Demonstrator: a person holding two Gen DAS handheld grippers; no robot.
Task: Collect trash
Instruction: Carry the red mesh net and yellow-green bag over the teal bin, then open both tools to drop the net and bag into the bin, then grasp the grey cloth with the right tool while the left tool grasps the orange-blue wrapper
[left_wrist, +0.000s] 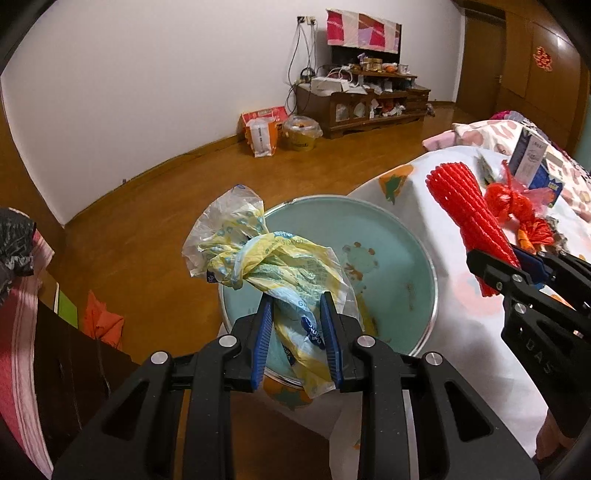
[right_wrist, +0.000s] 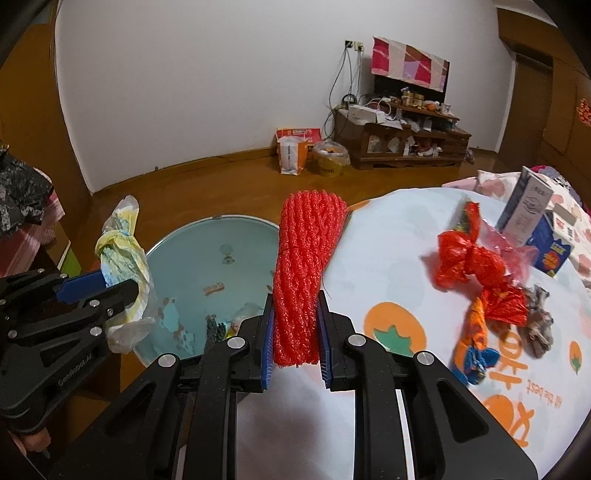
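My left gripper is shut on a crumpled yellow and clear plastic bag and holds it above a round light-blue basin. The bag also shows in the right wrist view, with the left gripper at the left. My right gripper is shut on a red foam net sleeve, held upright between the basin and the table. The sleeve shows in the left wrist view at the right, gripped by the right gripper.
A white tablecloth with orange prints bears a red plastic bag, orange and blue wrappers, a grey scrap and cartons. A wooden TV cabinet and bags stand by the far wall.
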